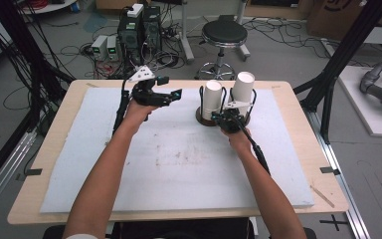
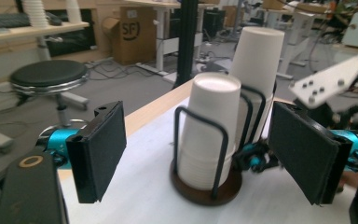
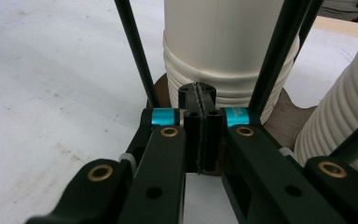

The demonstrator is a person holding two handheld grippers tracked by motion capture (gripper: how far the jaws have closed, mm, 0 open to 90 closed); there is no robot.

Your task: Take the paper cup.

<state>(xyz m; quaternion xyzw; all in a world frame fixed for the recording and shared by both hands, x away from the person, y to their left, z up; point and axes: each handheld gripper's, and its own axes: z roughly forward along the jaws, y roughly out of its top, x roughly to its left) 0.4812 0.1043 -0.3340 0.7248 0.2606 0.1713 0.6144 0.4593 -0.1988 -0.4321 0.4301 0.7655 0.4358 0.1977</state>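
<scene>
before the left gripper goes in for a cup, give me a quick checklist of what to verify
1. Left gripper jaws open wide enough for a cup stack: ok, the pads stand far apart with nothing between them.
2. Near cup stack lined up between those jaws: ok in the left gripper view.
3. Right gripper bracing the wire cup holder: cannot tell; its jaws are shut, tip up against the taller cup stack low between the black rods, contact unclear.
4. Holder base flat on the white mat: ok.
5. Top cup loose from the stack: cannot tell.
</scene>
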